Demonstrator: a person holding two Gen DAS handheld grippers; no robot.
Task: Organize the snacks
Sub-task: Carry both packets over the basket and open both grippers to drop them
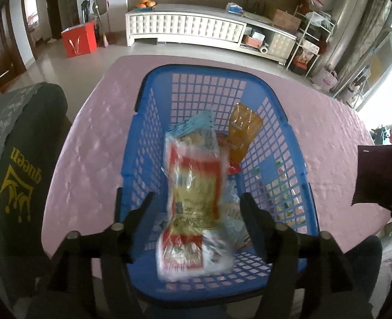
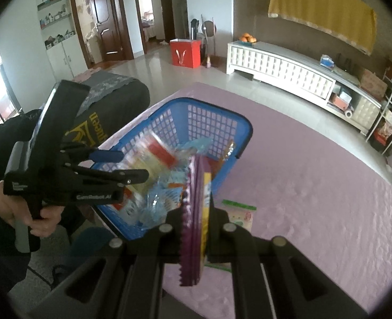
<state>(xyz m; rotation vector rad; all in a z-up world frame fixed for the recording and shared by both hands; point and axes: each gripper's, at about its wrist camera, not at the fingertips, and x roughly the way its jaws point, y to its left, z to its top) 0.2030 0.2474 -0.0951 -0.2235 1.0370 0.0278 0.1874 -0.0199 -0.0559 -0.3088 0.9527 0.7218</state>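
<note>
A blue mesh basket stands on the pink table. My left gripper hangs over its near end, open. A blurred clear packet with red and yellow print lies lengthwise between the fingers without touching them, its lower end in the basket. Farther in the basket are an orange packet and a light blue one. In the right wrist view my right gripper is shut on a purple and yellow packet, held on edge beside the basket. The left gripper shows there too, in a person's hand.
A flat packet with a green edge lies on the table by the basket's right side. A chair draped in dark green cloth stands at the table's left. Beyond the table are bare floor, a red bag and a white cabinet.
</note>
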